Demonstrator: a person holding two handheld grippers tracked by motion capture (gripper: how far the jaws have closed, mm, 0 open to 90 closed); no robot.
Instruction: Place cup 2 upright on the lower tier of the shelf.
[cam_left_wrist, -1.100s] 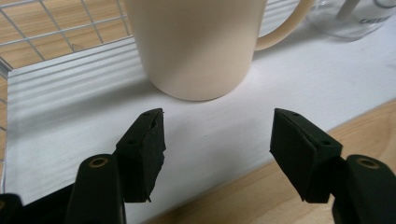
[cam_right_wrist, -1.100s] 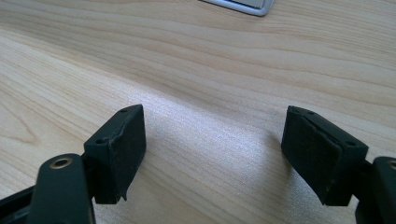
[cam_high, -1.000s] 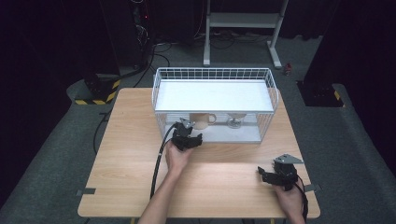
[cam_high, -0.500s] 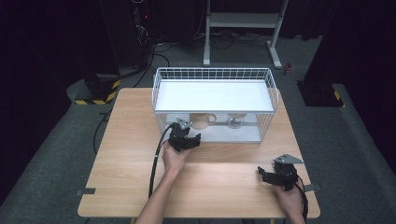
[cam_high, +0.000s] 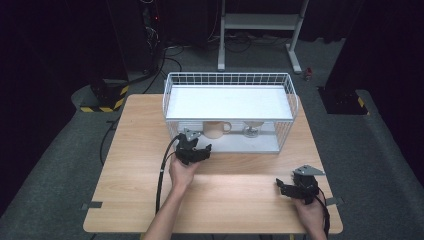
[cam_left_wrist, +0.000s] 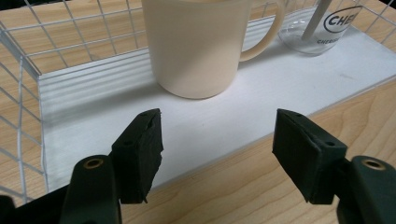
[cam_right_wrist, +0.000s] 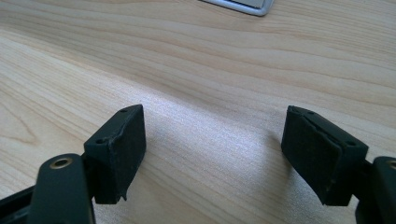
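Nearest to us, our right gripper (cam_high: 286, 188) rests low over the bare front right part of the wooden bench (cam_high: 135, 175), held in the right hand (cam_high: 311, 216). Its jaws stand wide apart with nothing between them; in the right gripper view we see just wood grain between the two black pads.

Farther in, our left hand (cam_high: 183, 172) holds the left gripper (cam_high: 205, 149) just in front of the white wire rack (cam_high: 230, 82), its cable (cam_high: 162, 172) trailing back along the forearm. Its jaws are parted and empty, pointing at the open front of the rack's lower level. In the left gripper view they (cam_left_wrist: 217, 154) straddle the front edge of the white lower shelf (cam_left_wrist: 280, 79), not touching anything.

Just beyond the jaws, the cream mug (cam_left_wrist: 196, 44) stands upright on that lower shelf, near its front edge, handle turned to the right in that view. From above we see the mug (cam_high: 216, 129) under the rack's white upper shelf (cam_high: 227, 102), left of centre.

Beside the mug, to its right and slightly apart from it, a clear glass (cam_high: 251, 130) stands on the same shelf; dark lettering on it (cam_left_wrist: 327, 23) is partly cut off.
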